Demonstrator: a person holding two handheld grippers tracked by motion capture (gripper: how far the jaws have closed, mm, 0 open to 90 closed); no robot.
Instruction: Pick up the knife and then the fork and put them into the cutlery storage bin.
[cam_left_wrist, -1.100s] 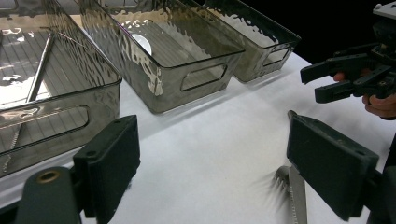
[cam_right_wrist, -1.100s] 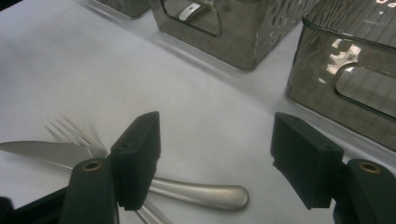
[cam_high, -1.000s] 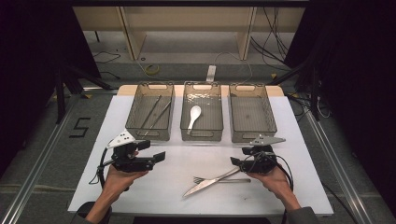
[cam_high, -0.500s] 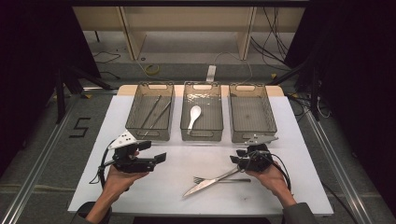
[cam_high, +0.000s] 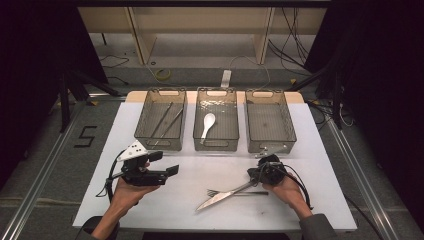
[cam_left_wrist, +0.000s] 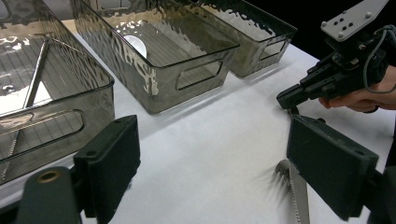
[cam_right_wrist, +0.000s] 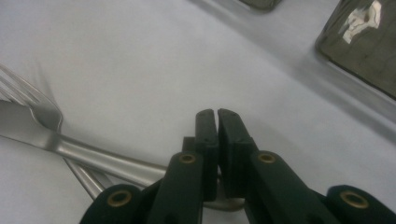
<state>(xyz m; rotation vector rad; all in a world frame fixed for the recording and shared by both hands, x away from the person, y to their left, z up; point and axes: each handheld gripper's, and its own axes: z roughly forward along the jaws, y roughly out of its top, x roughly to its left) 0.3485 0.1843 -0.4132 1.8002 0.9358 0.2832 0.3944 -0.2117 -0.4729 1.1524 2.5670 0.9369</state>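
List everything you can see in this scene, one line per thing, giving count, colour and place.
bins: three, smoky see-through, in a row at the table's far side
chopsticks: two, metallic, in the left bin
spoon: one, white, in the middle bin
knife: one, silver, on the table near the front, crossing the fork
fork: one, silver, beside the knife
table: one, white top
figure 5: one, black, on the floor to the left
left gripper: one, black, jaws open, above the table's left part
right gripper: one, black, jaws just closed over the knife's handle end; grip unclear
hands: two, one on each gripper
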